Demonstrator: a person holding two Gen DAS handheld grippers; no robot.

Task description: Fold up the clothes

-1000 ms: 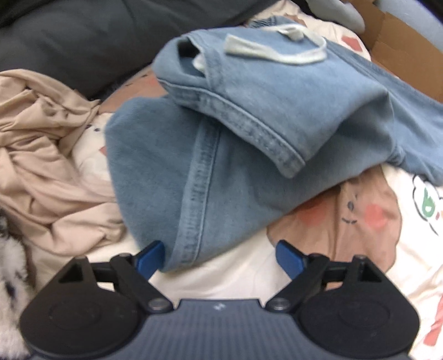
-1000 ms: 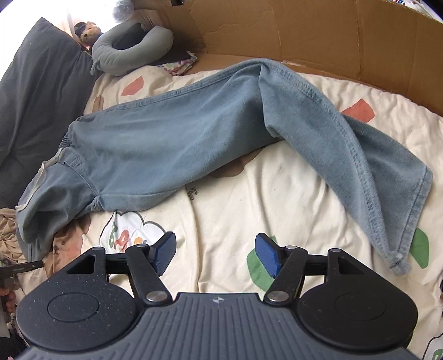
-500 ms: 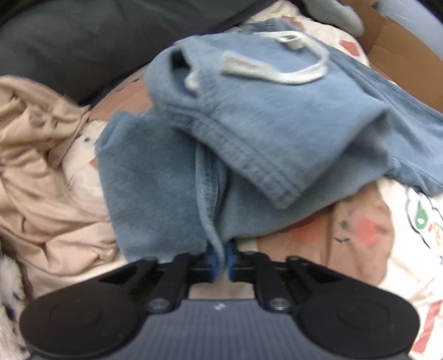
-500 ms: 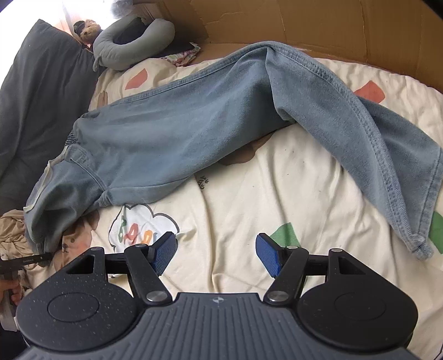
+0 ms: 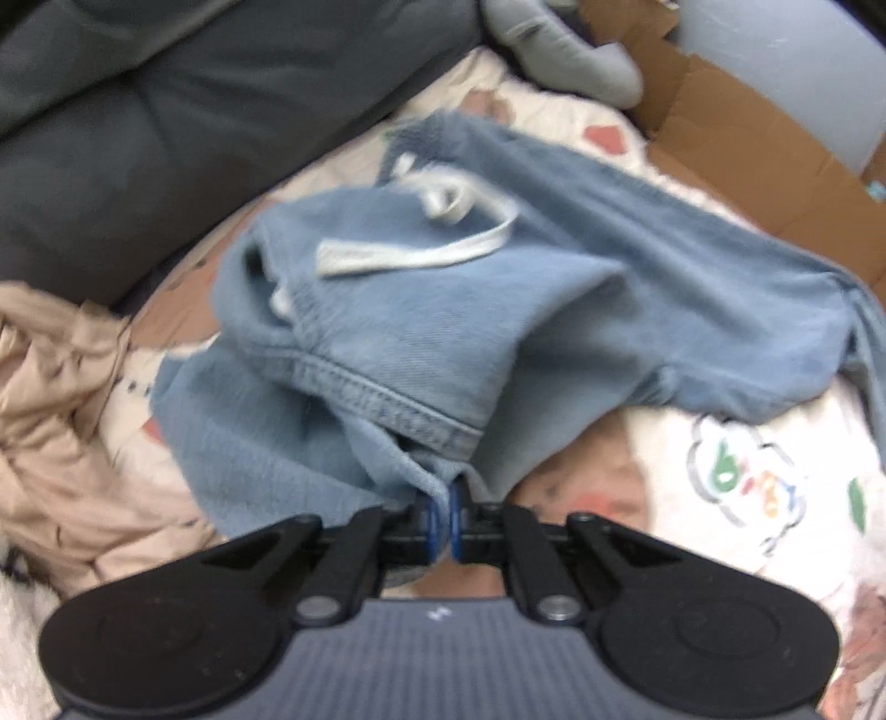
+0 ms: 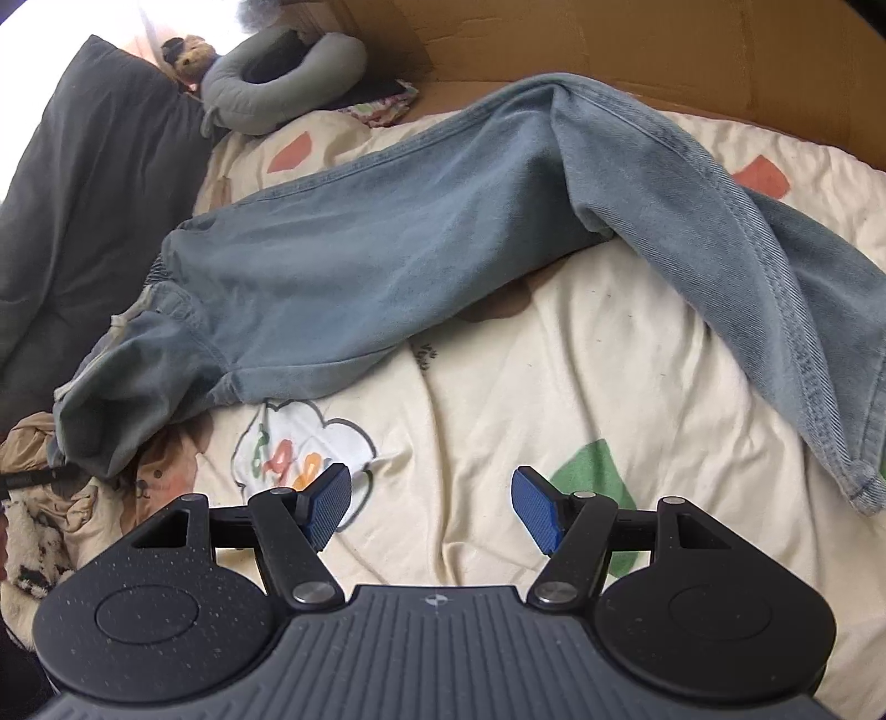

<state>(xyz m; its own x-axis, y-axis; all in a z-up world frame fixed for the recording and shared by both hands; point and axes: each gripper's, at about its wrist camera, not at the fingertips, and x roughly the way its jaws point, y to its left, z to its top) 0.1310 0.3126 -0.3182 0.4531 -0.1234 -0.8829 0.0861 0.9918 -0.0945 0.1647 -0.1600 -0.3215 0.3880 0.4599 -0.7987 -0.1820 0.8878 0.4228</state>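
Denim jeans (image 6: 354, 260) sprawl across the bed (image 6: 581, 387), legs trailing right. Left tongs (image 5: 441, 518) are pressed together, pinching a fabric edge at the waist end; that thin bite could slip as the bunched cloth drags. Right tongs (image 6: 431, 507) stand spread and empty over bare quilt. Beige clothes (image 5: 61, 421) crowd the left, cardboard (image 6: 664, 50) walls the far side.

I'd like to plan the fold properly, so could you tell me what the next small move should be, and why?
Probably bring the right gripper to the far leg hem and grasp it. The left gripper is shut on the jeans at the waist end, while the right gripper is open over bare bedding, holding nothing.
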